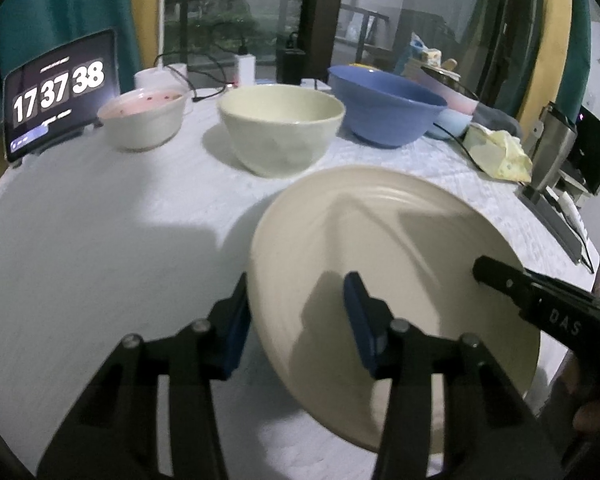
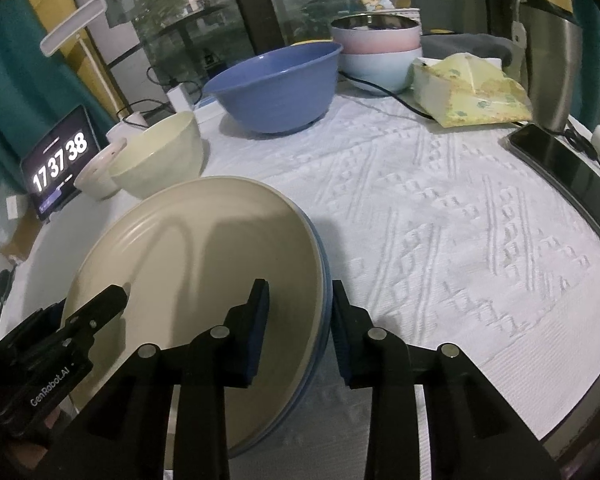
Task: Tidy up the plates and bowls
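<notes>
A cream plate (image 1: 400, 248) (image 2: 204, 248) tops a stack with blue plates (image 2: 300, 400) under it, near the table's front. My left gripper (image 1: 298, 312) straddles the stack's left rim, outer pad beside the edge, inner pad over the plate's face, jaws apart. My right gripper (image 2: 300, 316) straddles the right rim the same way, with plate surface showing between inner pad and rim. One of the left fingers (image 2: 108, 300) and one of the right fingers (image 1: 496, 276) lie over the cream plate. Behind stand a cream bowl (image 1: 280, 132), a blue bowl (image 1: 384, 112) and a small white bowl (image 1: 144, 120).
A tablet clock (image 1: 56, 92) leans at the back left with cables behind it. At the back right are stacked pink and pale blue pots (image 2: 380, 48), a tissue pack (image 2: 472, 92), a steel flask (image 2: 552, 60) and a dark phone (image 2: 560, 168). A white knitted cloth (image 2: 440, 220) covers the table.
</notes>
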`<state>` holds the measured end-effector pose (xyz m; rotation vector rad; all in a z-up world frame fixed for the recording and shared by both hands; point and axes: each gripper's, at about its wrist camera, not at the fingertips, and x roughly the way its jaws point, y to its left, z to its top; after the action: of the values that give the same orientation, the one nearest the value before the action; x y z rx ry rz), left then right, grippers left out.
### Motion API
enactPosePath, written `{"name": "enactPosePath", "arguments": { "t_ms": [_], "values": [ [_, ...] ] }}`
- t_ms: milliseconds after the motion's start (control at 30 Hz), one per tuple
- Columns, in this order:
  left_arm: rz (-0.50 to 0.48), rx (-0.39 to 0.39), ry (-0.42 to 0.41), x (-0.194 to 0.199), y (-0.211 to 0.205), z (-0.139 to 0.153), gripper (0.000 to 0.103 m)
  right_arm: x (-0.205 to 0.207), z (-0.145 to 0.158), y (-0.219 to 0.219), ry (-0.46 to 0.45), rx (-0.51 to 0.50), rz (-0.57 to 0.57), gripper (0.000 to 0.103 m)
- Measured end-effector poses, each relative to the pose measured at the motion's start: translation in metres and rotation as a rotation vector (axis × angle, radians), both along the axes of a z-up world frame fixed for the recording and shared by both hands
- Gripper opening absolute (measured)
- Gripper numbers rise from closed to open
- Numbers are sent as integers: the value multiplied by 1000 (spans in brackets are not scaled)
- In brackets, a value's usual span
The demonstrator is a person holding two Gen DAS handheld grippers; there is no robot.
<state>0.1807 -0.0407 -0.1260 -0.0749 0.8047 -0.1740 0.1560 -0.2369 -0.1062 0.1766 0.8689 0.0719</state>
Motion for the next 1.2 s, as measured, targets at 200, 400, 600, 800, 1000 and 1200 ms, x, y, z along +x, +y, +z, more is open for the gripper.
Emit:
{"name": "enactPosePath", "arguments": {
  "t_ms": [200,400,600,800,1000,1200],
  "values": [
    [30,-26,15,-9,25,0,46,-1,4,22,0,-22,35,32],
    [72,-42,4,-17,52,4,46,1,9,50,-7,-38,74,32],
    [122,-60,-1,-19,81,7,46,5,14,80,-11,-52,119,32],
    [168,-68,-3,-21,111,8,46,12,16,112,-9,-63,162,32],
    [200,-73,3,-21,139,9,46,20,17,141,-2,-69,196,32],
    [228,-74,1,-17,166,12,46,29,18,170,-1,-75,228,32]
  ]
}}
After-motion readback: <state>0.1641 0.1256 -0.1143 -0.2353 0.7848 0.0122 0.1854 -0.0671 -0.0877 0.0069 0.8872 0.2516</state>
